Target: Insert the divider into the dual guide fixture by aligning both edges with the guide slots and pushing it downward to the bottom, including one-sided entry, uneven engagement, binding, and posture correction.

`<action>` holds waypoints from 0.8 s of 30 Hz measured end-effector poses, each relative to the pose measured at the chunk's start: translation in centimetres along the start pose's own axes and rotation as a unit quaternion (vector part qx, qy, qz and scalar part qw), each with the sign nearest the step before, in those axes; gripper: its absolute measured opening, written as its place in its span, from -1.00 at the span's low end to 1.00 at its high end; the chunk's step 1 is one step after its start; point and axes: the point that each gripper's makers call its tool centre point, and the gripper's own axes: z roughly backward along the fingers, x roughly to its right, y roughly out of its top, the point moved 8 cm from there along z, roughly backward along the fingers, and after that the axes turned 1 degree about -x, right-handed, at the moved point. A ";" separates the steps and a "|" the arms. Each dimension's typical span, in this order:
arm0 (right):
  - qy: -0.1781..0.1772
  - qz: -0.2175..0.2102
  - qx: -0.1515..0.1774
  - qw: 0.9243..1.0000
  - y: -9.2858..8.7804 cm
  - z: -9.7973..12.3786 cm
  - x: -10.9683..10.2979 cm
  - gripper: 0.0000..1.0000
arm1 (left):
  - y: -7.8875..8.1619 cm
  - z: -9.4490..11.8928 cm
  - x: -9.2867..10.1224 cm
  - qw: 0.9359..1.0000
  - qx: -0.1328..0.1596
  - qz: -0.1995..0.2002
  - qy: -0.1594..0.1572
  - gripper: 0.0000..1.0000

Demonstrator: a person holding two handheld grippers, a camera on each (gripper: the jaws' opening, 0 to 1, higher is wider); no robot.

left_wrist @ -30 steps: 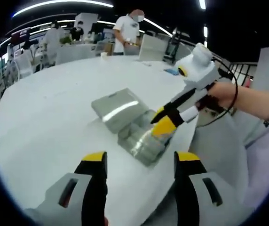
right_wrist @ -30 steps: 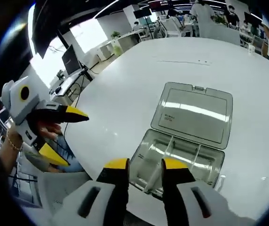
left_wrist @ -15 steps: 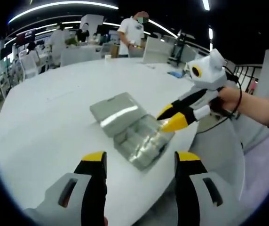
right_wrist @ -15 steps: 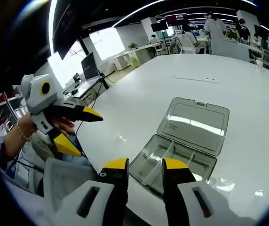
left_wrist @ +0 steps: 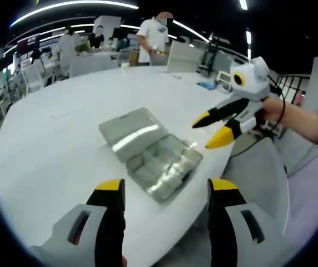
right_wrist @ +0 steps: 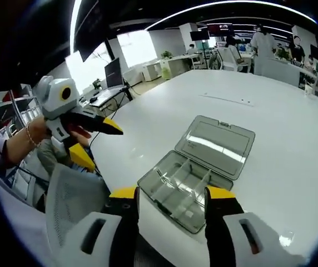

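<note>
- Right gripper view looks down on the box [right_wrist: 195,175], a clear plastic case lying open near the edge of the white tabletop [right_wrist: 292,139], its lid [right_wrist: 214,142] folded back flat.
- Thin dividers [right_wrist: 195,186] stand inside the tray, splitting it into compartments; whether each one sits fully down in its slots is too small to tell.
- Judging by its look, a divider is a light, stiff, slick plastic strip. It would likely bind if tilted, so it is best pinched at the middle of its top edge and kept level.
- Right tool [right_wrist: 172,196] hovers just above the near rim of the tray, jaws apart and holding nothing.
- Left tool [left_wrist: 166,186] hangs back from the box [left_wrist: 150,156], jaws wide and bare.
- In the left gripper view the right tool [left_wrist: 213,128] floats beside the box, jaws parted, not touching it.
- Beyond lie an office, desks and standing people.
</note>
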 end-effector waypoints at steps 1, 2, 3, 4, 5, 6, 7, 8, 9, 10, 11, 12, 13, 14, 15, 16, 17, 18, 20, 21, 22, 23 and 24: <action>0.000 0.005 -0.003 1.000 -0.1 0.2 0.2 -0.11 | 0.0 0.0 0.0 1.000 0.000 0.000 0.001 0.17; -0.001 0.006 -0.002 1.000 -0.1 0.3 0.3 -0.09 | 0.0 0.0 0.0 1.000 -0.001 0.000 0.001 0.17; -0.001 0.007 -0.003 1.000 -0.2 0.4 0.5 -0.09 | 0.0 0.0 0.0 1.000 -0.001 0.000 0.001 0.17; -0.001 0.007 -0.004 1.000 -0.2 0.5 0.6 -0.09 | 0.0 0.0 0.0 1.000 -0.003 0.000 0.000 0.18; -0.002 0.008 -0.002 1.000 -0.2 0.6 0.7 -0.08 | 0.0 0.0 0.0 1.000 -0.004 0.000 0.000 0.18; -0.001 0.008 -0.001 1.000 -0.2 0.7 0.8 -0.07 | -0.1 0.0 0.0 1.000 -0.005 -0.001 0.001 0.18; -0.001 0.008 0.000 1.000 -0.1 0.8 0.8 -0.06 | -0.1 0.0 -0.1 1.000 -0.005 -0.001 0.001 0.18; 0.001 0.009 0.002 1.000 -0.1 0.9 0.8 -0.06 | -0.1 0.0 -0.1 1.000 -0.006 -0.001 0.000 0.19; 0.001 0.010 0.003 1.000 -0.1 1.0 0.8 -0.05 | 0.0 0.0 0.0 1.000 -0.005 -0.001 -0.001 0.19; 0.000 0.012 0.004 1.000 -0.1 1.1 0.9 -0.04 | 0.0 0.0 0.0 1.000 -0.004 0.000 -0.002 0.19; 0.000 0.013 0.004 1.000 -0.1 1.2 1.0 -0.04 | 0.0 0.0 0.1 1.000 -0.003 0.001 -0.004 0.19; -0.001 0.014 0.005 1.000 -0.2 1.3 1.1 -0.04 | 0.1 0.0 0.1 1.000 -0.003 0.001 -0.005 0.20; -0.001 0.013 0.005 1.000 -0.3 1.4 1.2 -0.04 | 0.2 0.0 0.1 1.000 -0.003 0.000 -0.004 0.20; -0.004 0.012 0.004 1.000 -0.4 1.6 1.3 -0.04 | 0.2 0.0 0.2 1.000 -0.003 -0.001 -0.005 0.20; -0.006 0.011 0.004 1.000 -0.6 1.7 1.5 -0.04 | 0.3 0.0 0.3 1.000 -0.003 -0.003 -0.006 0.20; -0.010 0.007 0.004 1.000 -0.8 1.9 1.8 -0.04 | 0.4 -0.1 0.4 1.000 -0.003 -0.004 -0.007 0.20; -0.013 0.005 0.003 1.000 -0.9 2.1 1.9 -0.04 | 0.4 -0.1 0.5 1.000 -0.004 -0.005 -0.008 0.20; -0.016 0.003 0.003 1.000 -1.1 2.2 2.1 -0.04 | 0.5 -0.2 0.6 1.000 -0.004 -0.006 -0.009 0.20; -0.022 -0.001 0.001 1.000 -1.6 2.5 2.5 -0.05 | 0.6 -0.4 0.8 1.000 -0.004 -0.009 -0.013 0.20; -0.026 -0.003 -0.001 1.000 -1.9 2.7 2.8 -0.05 | 0.6 -0.6 0.9 1.000 -0.005 -0.011 -0.015 0.20; -0.031 -0.006 -0.001 1.000 -2.1 2.8 3.0 -0.05 | 0.7 -0.7 1.0 1.000 -0.005 -0.012 -0.016 0.20; -0.036 -0.010 -0.002 0.999 -2.5 3.0 3.3 -0.05 | 0.7 -0.7 1.1 1.000 -0.005 -0.014 -0.018 0.20; -0.039 -0.012 -0.003 0.999 -2.7 3.2 3.5 -0.05 | 0.8 -0.8 1.2 1.000 -0.006 -0.015 -0.019 0.20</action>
